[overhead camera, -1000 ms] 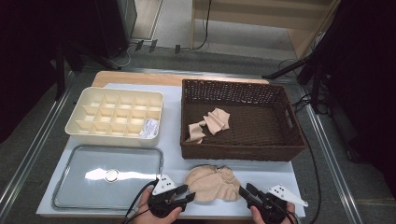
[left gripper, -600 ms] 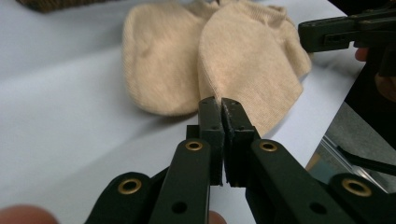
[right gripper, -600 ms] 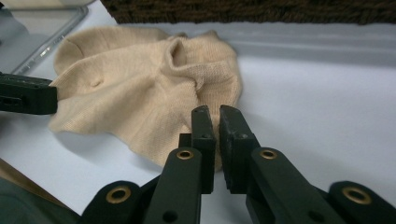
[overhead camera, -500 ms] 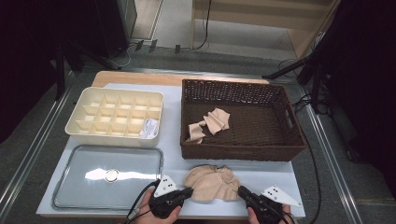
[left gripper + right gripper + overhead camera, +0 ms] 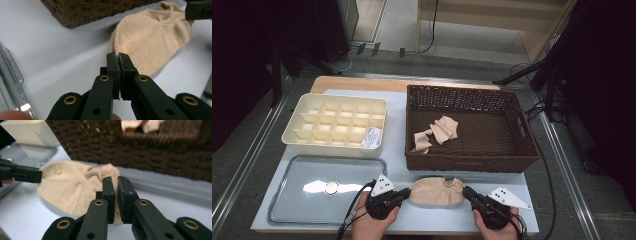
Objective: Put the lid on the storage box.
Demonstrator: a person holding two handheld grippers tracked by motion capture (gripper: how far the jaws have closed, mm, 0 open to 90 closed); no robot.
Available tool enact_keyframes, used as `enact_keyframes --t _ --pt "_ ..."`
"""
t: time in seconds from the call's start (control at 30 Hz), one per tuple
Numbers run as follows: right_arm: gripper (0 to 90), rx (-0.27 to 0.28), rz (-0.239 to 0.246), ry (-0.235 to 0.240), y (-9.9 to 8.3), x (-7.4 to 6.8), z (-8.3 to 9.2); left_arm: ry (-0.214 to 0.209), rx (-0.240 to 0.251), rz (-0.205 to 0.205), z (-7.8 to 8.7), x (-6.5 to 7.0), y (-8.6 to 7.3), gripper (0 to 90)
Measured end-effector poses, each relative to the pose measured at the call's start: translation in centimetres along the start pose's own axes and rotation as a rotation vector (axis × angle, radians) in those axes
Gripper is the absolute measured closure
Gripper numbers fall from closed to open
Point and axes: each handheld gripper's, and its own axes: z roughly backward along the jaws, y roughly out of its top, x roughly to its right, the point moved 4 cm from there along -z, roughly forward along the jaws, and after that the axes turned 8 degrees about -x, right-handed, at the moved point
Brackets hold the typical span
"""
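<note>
A beige sock (image 5: 437, 191) is stretched between my two grippers near the front edge of the white table (image 5: 412, 145). My left gripper (image 5: 404, 195) is shut on its left end. In the left gripper view the jaws (image 5: 118, 56) meet on a fold of the sock (image 5: 152, 40), and the right gripper's tip (image 5: 198, 10) shows at the top right. My right gripper (image 5: 468, 191) is shut on the sock's right end. Its jaws (image 5: 116, 181) stand almost together over the sock's edge (image 5: 72, 182), with the left gripper (image 5: 25, 173) at the far end.
A brown wicker basket (image 5: 472, 165) stands just behind the sock and holds two beige socks (image 5: 444, 129). A cream divided box (image 5: 332, 150) sits at the back left. A clear shallow tray (image 5: 292, 200) lies at the front left, close to my left hand.
The sock lay bunched on the table; now it is drawn out smooth between the grippers. Both grippers' jaws have shut on its ends, and both hands have shifted slightly.
</note>
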Motion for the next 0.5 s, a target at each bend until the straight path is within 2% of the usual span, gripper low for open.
enact_keyframes --t 0.13,0.17,0.2,0.23,0.27,0.3,0.33,0.37,0.4,0.43,0.5 --pt "86.3 -0.082 -0.044 -0.021 -1.0 0.9 -1.5 0.013 -0.011 -0.008 -0.3 0.0 0.0 89.5" --pt "86.2 -0.088 -0.054 -0.017 -1.1 1.1 -1.6 0.016 -0.010 -0.010 -0.3 0.0 0.0 89.3" --pt "86.2 -0.088 -0.054 -0.017 -1.1 1.1 -1.6 0.016 -0.010 -0.010 -0.3 0.0 0.0 88.7" --pt "82.4 -0.084 -0.069 -0.012 -1.0 1.1 -1.5 0.014 -0.004 -0.004 -0.1 0.1 0.1 87.6" --pt "75.9 -0.080 -0.068 -0.019 -1.0 1.1 -1.5 0.012 0.009 0.000 0.0 0.1 0.1 84.6" --pt "67.5 -0.072 -0.072 -0.029 -1.0 1.2 -1.5 0.012 0.009 0.000 0.0 0.1 0.1 77.3" --pt "63.6 -0.061 -0.082 -0.037 -1.0 1.3 -1.6 0.030 0.066 0.017 0.2 -0.2 0.4 68.9" --pt "62.5 -0.060 -0.095 -0.031 -1.0 1.4 -1.6 0.030 0.066 0.017 0.2 -0.2 0.4 63.9" --pt "61.5 -0.070 -0.120 -0.015 -1.1 1.4 -1.8 -0.005 0.072 0.039 0.2 -0.4 0.5 62.9" --pt "62.0 -0.061 -0.128 -0.007 -1.1 1.4 -1.9 -0.015 0.064 0.046 0.0 -0.4 0.5 62.7" --pt "67.5 -0.062 -0.130 0.008 -1.2 1.3 -2.1 -0.014 0.043 0.044 -0.6 -0.3 0.5 63.6"
